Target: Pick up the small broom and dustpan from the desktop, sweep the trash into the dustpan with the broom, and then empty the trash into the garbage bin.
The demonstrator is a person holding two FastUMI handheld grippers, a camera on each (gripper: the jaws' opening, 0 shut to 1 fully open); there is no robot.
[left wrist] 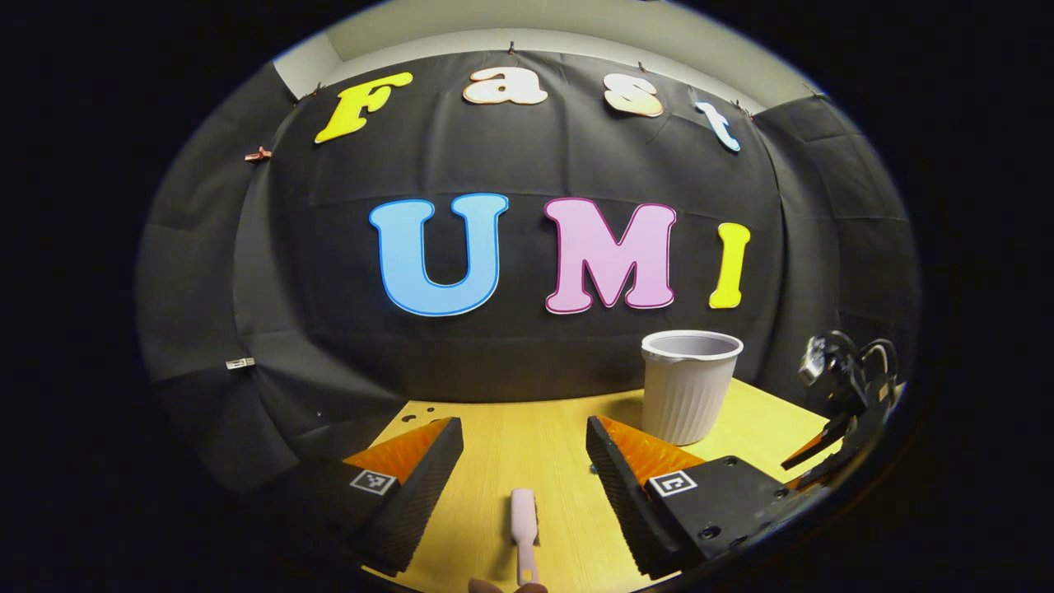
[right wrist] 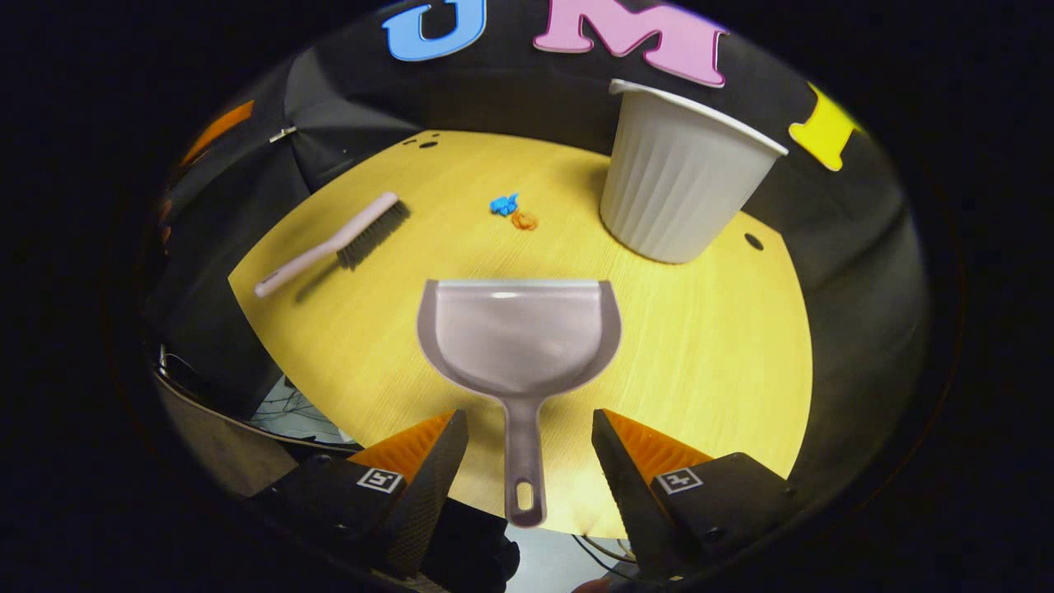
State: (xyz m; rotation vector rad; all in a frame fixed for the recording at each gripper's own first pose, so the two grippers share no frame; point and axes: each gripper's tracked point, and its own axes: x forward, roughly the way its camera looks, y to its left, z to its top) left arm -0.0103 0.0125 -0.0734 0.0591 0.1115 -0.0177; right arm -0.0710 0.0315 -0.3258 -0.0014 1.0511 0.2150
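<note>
Yellow wood makes up the desktop (right wrist: 700, 354), with black cloth hanging behind it. Closest in the right gripper view, the right gripper (right wrist: 529, 428) has its two black and orange fingers spread wide apart, gripping nothing. The long handle of the grey plastic dustpan (right wrist: 519, 333) lies flat on the desktop in the gap between those fingers, and neither finger touches it. The wide scoop end of the dustpan points away toward the cloth. A bit farther off lie two tiny bits of trash, a crumpled blue scrap (right wrist: 503, 204) and a small orange scrap (right wrist: 524, 220), just beside each other. Off to the left of them lies the small broom with a pale pink handle and dark bristles (right wrist: 339, 242), flat on the desktop and well apart from the dustpan. To the right, near the back edge, stands the white ribbed garbage bin (right wrist: 679, 177), upright with its mouth open at the top. In the left gripper view, the left gripper (left wrist: 524, 428) is also wide open and holds nothing. The broom (left wrist: 524, 529) lies below and between its fingers, with nothing touching it. The bin (left wrist: 688, 383) stands farther back on the right, and the other gripper shows dark at the far right edge.
</note>
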